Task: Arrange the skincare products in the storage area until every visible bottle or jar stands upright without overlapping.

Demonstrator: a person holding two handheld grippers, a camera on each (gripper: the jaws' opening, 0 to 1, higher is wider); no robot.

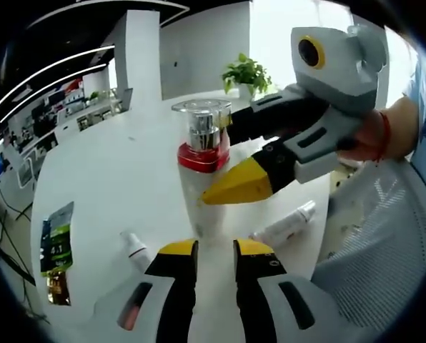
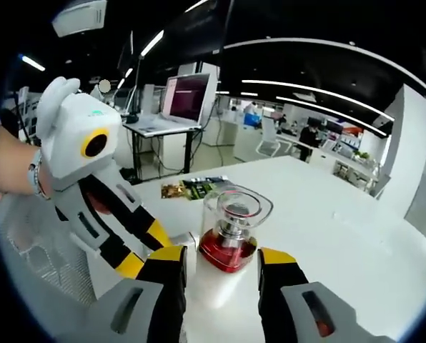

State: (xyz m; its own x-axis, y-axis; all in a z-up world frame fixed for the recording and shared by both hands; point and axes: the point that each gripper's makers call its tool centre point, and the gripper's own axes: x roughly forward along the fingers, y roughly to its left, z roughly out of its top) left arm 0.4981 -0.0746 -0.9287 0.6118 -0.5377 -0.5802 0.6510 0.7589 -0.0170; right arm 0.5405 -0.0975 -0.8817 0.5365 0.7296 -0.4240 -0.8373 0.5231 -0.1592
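Observation:
A white bottle [image 1: 202, 153] with a red collar and a clear cap stands upright on the white table [image 1: 106, 171]. My right gripper [image 1: 231, 153] comes in from the right and is shut on its body: one yellow-tipped jaw crosses the front, the other passes behind. In the right gripper view the bottle [image 2: 229, 246] sits between that gripper's [image 2: 224, 264] own jaws. My left gripper [image 1: 216, 249] is open just short of the bottle's base, with nothing between its jaws. It also shows at the left as the left gripper [image 2: 145, 249], beside the bottle.
A small white tube with a red cap [image 1: 133, 247] and a longer white tube [image 1: 284, 225] lie on the table. Sachets [image 1: 56, 239] lie at the left edge. A potted plant [image 1: 247, 73] stands at the back. A mesh chair [image 1: 384, 243] is at the right.

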